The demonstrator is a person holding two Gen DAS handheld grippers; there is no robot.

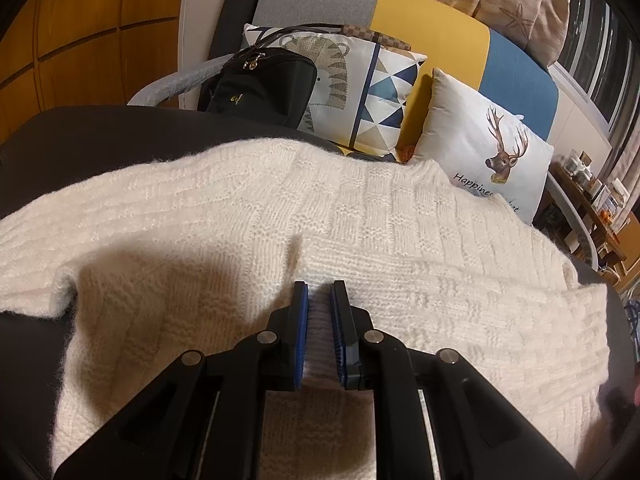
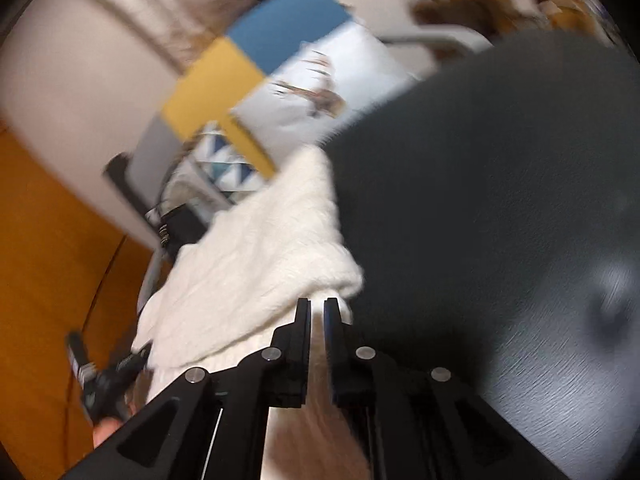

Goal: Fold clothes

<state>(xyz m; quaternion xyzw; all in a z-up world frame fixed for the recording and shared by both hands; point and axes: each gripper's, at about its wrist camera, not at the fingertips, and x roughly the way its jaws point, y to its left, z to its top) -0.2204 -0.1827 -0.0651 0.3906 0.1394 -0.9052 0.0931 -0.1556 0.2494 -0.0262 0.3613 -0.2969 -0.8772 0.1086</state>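
Cream-white knit fills the ground ahead of the left gripper point(image 1: 320, 292): a chunky sweater point(image 1: 280, 216) lies spread over a dark round table point(image 1: 100, 140), reaching away from the fingertips on both sides and under the gripper itself. Its narrow jaws pinch a raised fold of the sweater between the blue pads point(image 1: 305, 308), and a ridge of fabric runs forward from the grip. Beyond the far edge of the sweater, past the table rim, a black bag point(image 1: 264, 88) stands to the left, a patterned cushion point(image 1: 360, 92) straight ahead, and a stag-print pillow point(image 1: 488, 148) to the right, all on a grey, yellow and blue sofa point(image 1: 432, 40). The right gripper point(image 2: 318, 304) is likewise closed to a narrow gap on an edge of the sweater, which bunches ahead and to its left, with bare table to its right. This view is blurred.
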